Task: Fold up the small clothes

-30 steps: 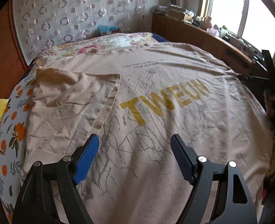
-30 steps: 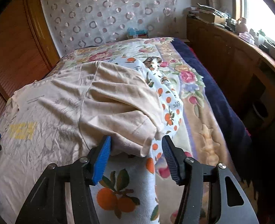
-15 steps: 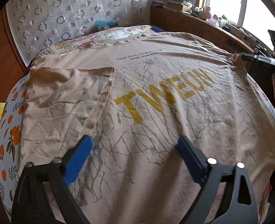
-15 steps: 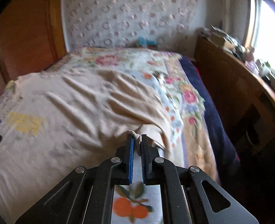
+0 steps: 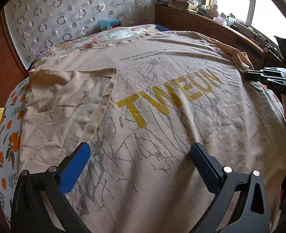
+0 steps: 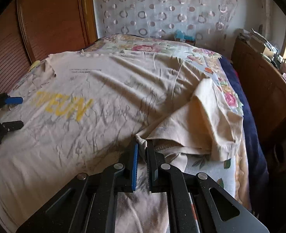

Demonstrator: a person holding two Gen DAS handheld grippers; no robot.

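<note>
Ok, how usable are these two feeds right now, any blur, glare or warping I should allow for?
Left wrist view: sharp, T-shirt print legible, window blown out white, edges bowed by the fisheye. Right wrist view: slightly soft, yellow lettering smeared, lifted sleeve shading the bedspread beneath; right gripper clamps the cloth.

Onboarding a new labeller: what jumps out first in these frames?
The beige cotton T-shirt with yellow TWEUN lettering spread across the floral bedspread, filling both views. Its left sleeve already lies folded onto the body. On the other side, the right tool is clamped on a bunched pinch of the other sleeve, while the left tool is opening, nothing gripped, over the shirt's lower front.
</note>
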